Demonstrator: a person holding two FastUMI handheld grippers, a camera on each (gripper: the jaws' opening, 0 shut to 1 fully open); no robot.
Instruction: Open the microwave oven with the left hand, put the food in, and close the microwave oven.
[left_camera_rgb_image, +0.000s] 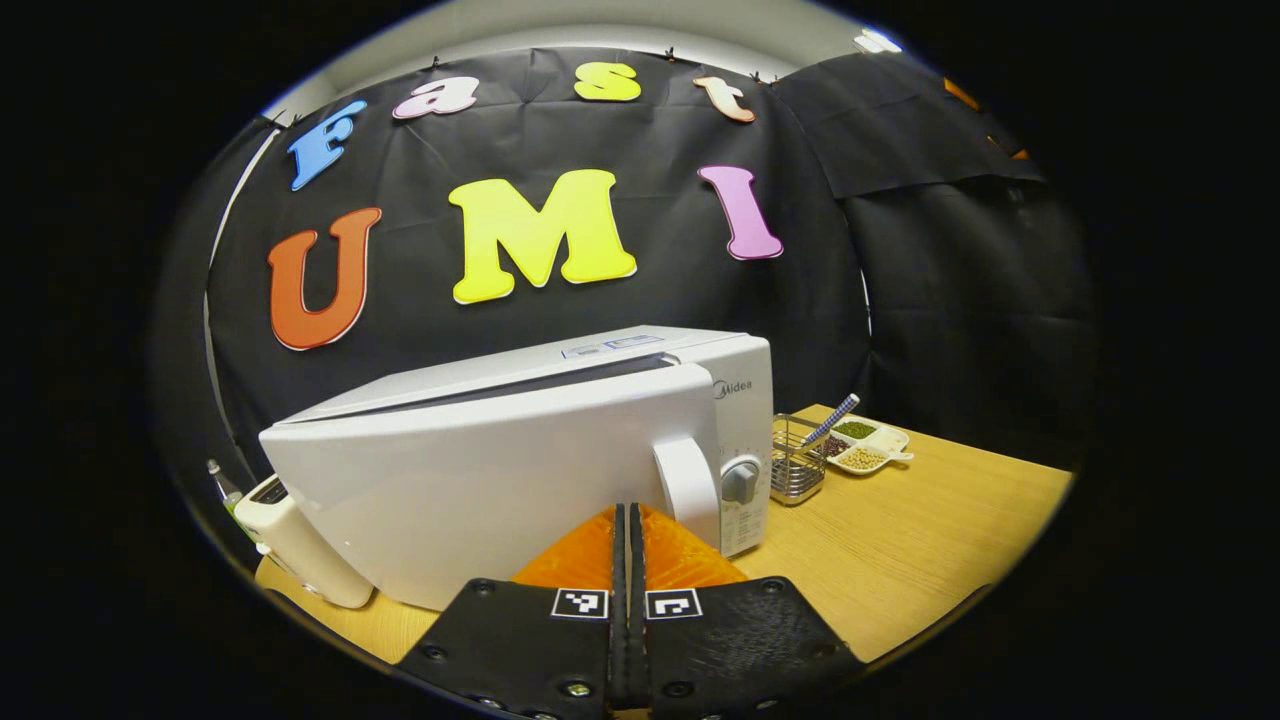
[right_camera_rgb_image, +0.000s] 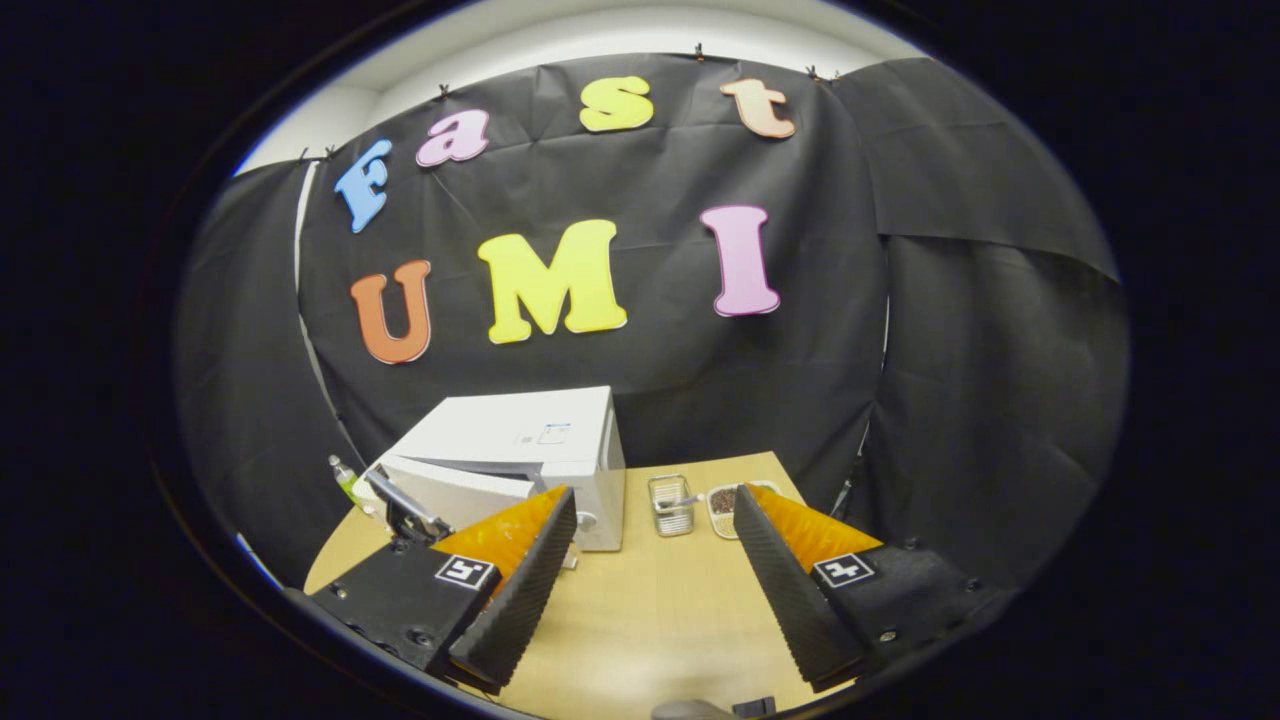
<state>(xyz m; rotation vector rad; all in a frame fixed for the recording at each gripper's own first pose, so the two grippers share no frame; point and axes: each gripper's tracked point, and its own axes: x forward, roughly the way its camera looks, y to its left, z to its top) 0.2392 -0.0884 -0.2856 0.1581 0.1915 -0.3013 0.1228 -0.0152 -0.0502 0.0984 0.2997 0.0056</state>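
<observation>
1. Counter (right_camera_rgb_image: 640, 610) of pale wood carries everything in the booth; in the left gripper view it runs out to the right (left_camera_rgb_image: 900, 540) of the oven.
2. Microwave oven (left_camera_rgb_image: 480, 450), white, stands on the counter's left part. Its door is swung a little ajar: a dark gap shows along the top edge in the left gripper view, and in the right gripper view (right_camera_rgb_image: 530, 450) the door stands off from the body at an angle.
3. The door's handle (left_camera_rgb_image: 690, 490) is a white upright bar at the door's right edge, with a grey dial (left_camera_rgb_image: 740, 478) just beside it on the control panel.
4. The left gripper (left_camera_rgb_image: 630, 560) points at the lower door, close under the handle; its jaws are together with nothing between them. A dark part of it (right_camera_rgb_image: 405, 515) also shows in the right gripper view, near the door, though little detail can be made out there.
5. The right gripper (right_camera_rgb_image: 655, 570) hangs over the bare counter, well apart from the oven, its jaws wide apart and holding nothing.
6. A wire basket (left_camera_rgb_image: 797, 462) stands just right of the oven, with a utensil (left_camera_rgb_image: 832, 418) leaning out of it.
7. A white divided dish (left_camera_rgb_image: 868, 445) sits beside the basket, with green, tan and dark grains in its compartments.
8. A cream appliance (left_camera_rgb_image: 300, 540) stands at the oven's left corner, and a small bottle (left_camera_rgb_image: 222, 485) behind it.
</observation>
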